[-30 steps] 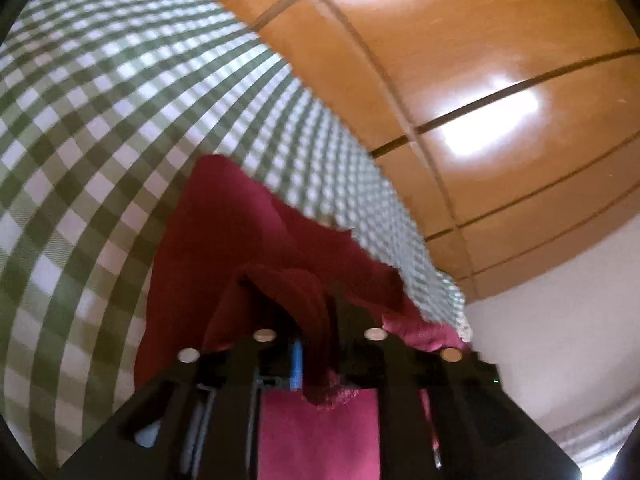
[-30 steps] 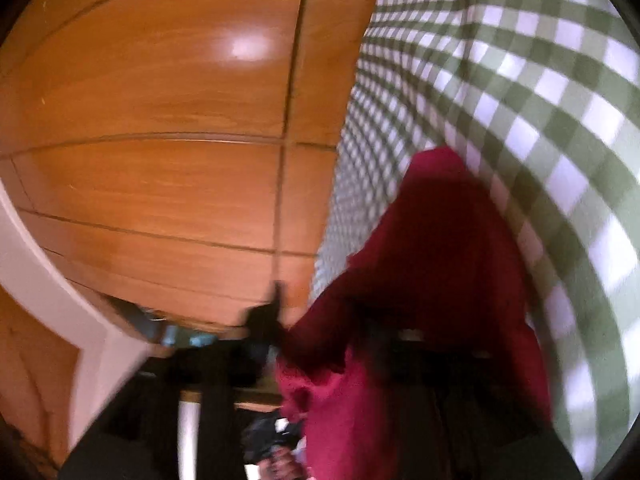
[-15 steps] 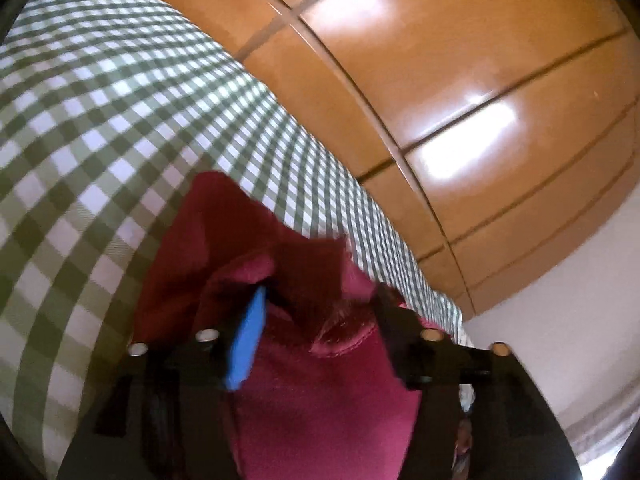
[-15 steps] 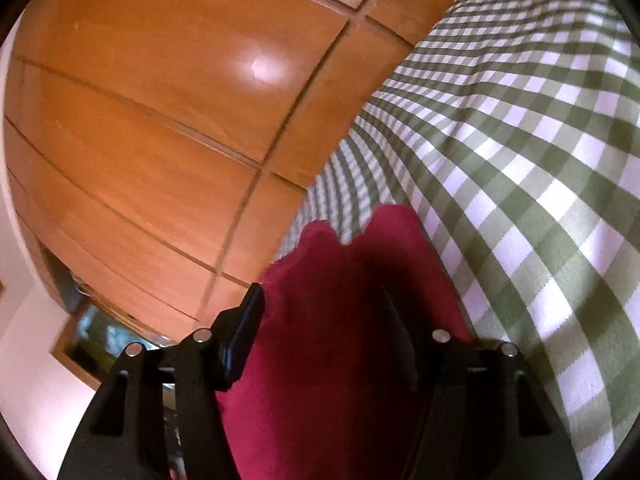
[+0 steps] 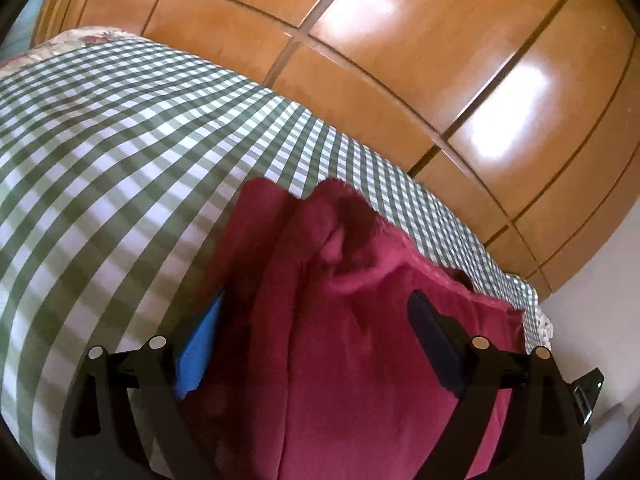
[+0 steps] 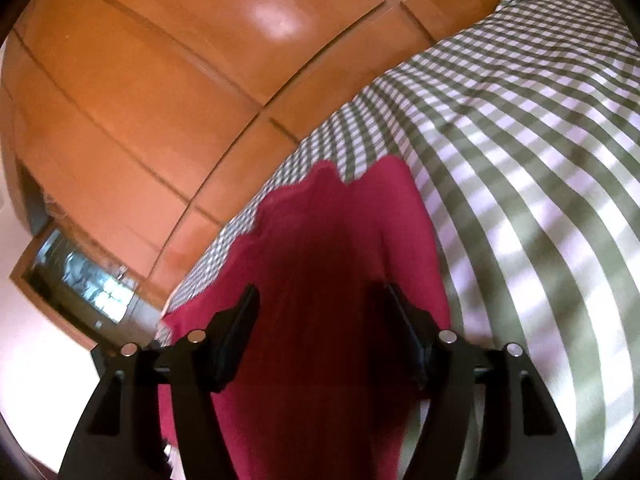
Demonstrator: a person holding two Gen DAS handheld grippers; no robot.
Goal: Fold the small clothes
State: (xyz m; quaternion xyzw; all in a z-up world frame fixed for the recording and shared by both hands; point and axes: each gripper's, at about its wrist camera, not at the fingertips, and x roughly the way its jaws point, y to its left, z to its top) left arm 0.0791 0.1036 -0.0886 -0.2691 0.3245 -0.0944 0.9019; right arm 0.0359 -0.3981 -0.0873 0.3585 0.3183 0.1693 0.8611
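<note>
Lying on the checked bed, the red garment is bunched, with a raised ridge at its far edge and a lengthwise crease near the middle. Left tool stands wide open over the garment and grips nothing; its blue pad sits at the cloth's left edge. Right tool is likewise spread wide and empty, with the cloth between and below its fingers. Wooden panels rise beyond the bed. Judged step: between folds, with both tools free of the cloth. Next move calls for lowering each tool onto a near edge or corner, closing on one layer only, then carrying it across evenly. Uneven lift would skew the fold.
</note>
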